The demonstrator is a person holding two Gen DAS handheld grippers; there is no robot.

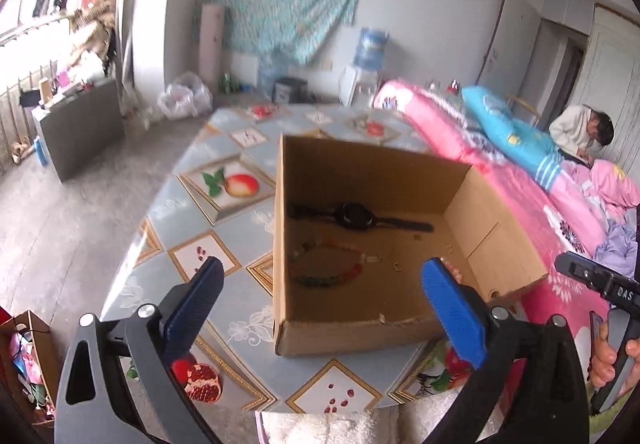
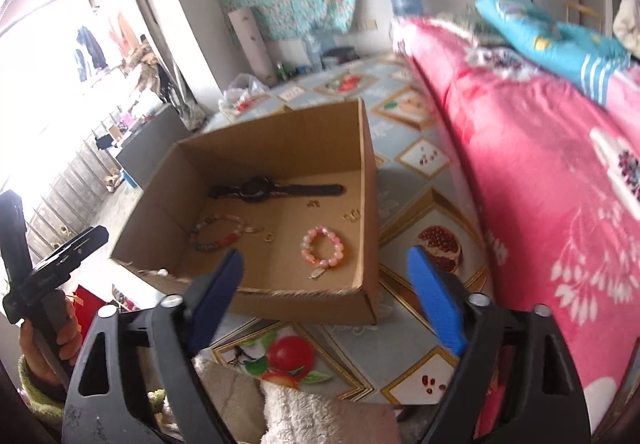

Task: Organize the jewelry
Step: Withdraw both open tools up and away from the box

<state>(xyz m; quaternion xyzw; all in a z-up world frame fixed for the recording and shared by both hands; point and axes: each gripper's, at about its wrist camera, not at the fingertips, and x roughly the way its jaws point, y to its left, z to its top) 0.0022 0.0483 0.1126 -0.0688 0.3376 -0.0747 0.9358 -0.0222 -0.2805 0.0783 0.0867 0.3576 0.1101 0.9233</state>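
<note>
Both my left tongs (image 1: 320,300) and right tongs (image 2: 326,282) hung wide open and empty above the bench (image 1: 160,268), since the watch (image 2: 256,189) and bead bracelets (image 2: 323,246) already sat in the cardboard box (image 2: 280,132).

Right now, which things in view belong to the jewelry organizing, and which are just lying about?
Job: open brown cardboard box; black wristwatch; pink beaded bracelet; multicolored beaded bracelet; small gold rings.

Lying about: pink floral quilt; blue striped pillow; blue water jug; white plastic bag.
</note>
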